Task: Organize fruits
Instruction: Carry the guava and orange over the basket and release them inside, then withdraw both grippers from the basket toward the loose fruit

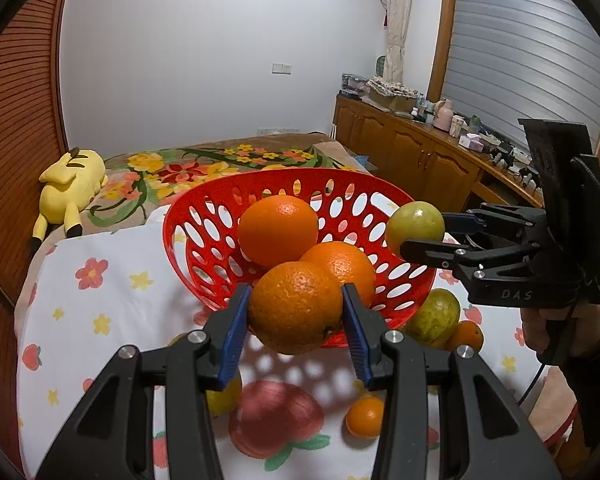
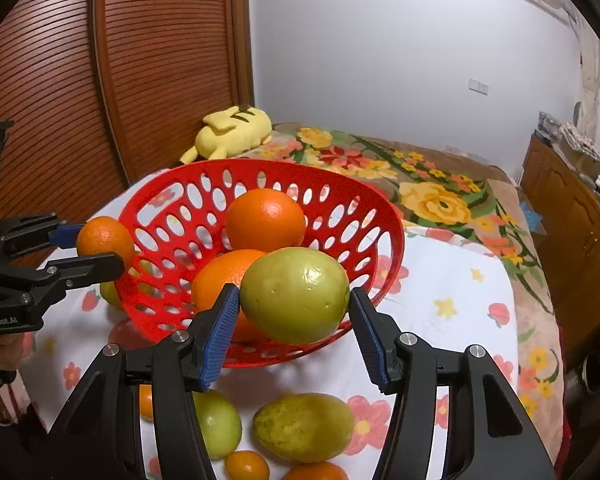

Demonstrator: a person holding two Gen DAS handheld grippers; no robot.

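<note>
Two oranges (image 1: 278, 230) — inside red basket (image 1: 204, 216)

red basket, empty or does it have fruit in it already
Not empty. Two oranges, one behind the other, lie inside the red basket; the held orange and green fruit hang at its rim.

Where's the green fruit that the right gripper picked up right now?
The green fruit is clamped in the right gripper, held at the near rim of the red basket, above the two oranges inside.
</note>
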